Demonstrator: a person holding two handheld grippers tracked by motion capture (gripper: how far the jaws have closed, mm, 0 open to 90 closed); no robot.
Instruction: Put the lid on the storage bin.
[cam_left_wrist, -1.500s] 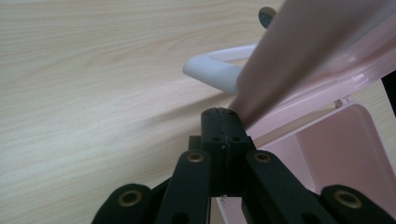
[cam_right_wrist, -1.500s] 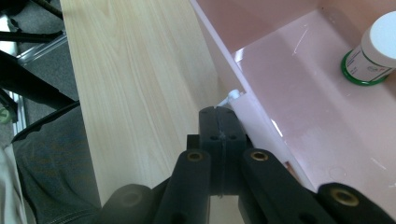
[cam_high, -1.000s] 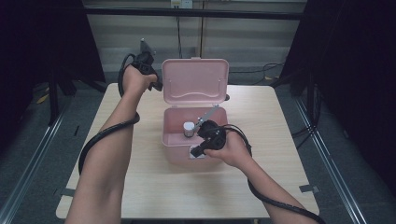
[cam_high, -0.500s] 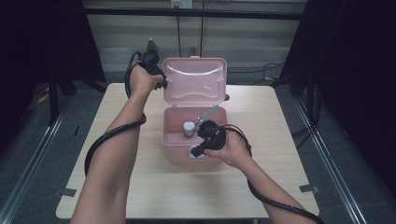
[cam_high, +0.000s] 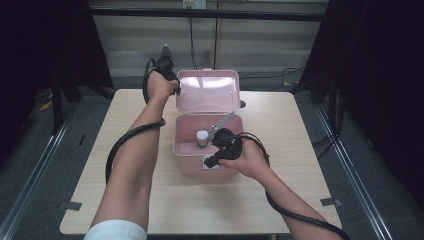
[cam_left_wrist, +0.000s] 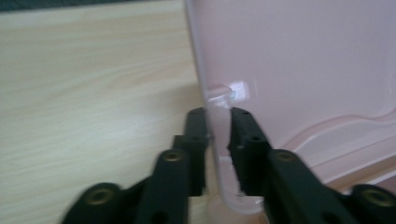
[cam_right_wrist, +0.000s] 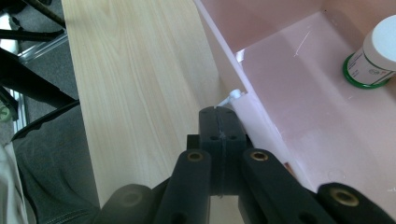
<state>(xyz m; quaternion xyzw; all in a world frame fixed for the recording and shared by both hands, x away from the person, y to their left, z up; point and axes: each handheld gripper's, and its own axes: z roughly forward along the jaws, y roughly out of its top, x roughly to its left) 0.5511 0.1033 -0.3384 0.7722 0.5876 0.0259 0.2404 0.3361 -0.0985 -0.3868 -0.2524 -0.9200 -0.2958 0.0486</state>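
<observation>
A light wooden bench (cam_high: 300, 130) with a pale grain carries a pink plastic box (cam_high: 192, 162) standing near its middle, the hinged lid (cam_high: 207, 95) raised upright at the far side. The box rests directly on the bench top. Small dark tape marks (cam_high: 331, 202) sit near the near corners of the bench. Grey floor (cam_high: 380, 190) surrounds the bench.

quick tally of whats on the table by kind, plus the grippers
pink box with open lid: 1
white bottle inside the box: 1
grippers: 2 (left gripper with its fingers either side of the lid's edge, right gripper shut beside the box's front wall)
total: 4
</observation>
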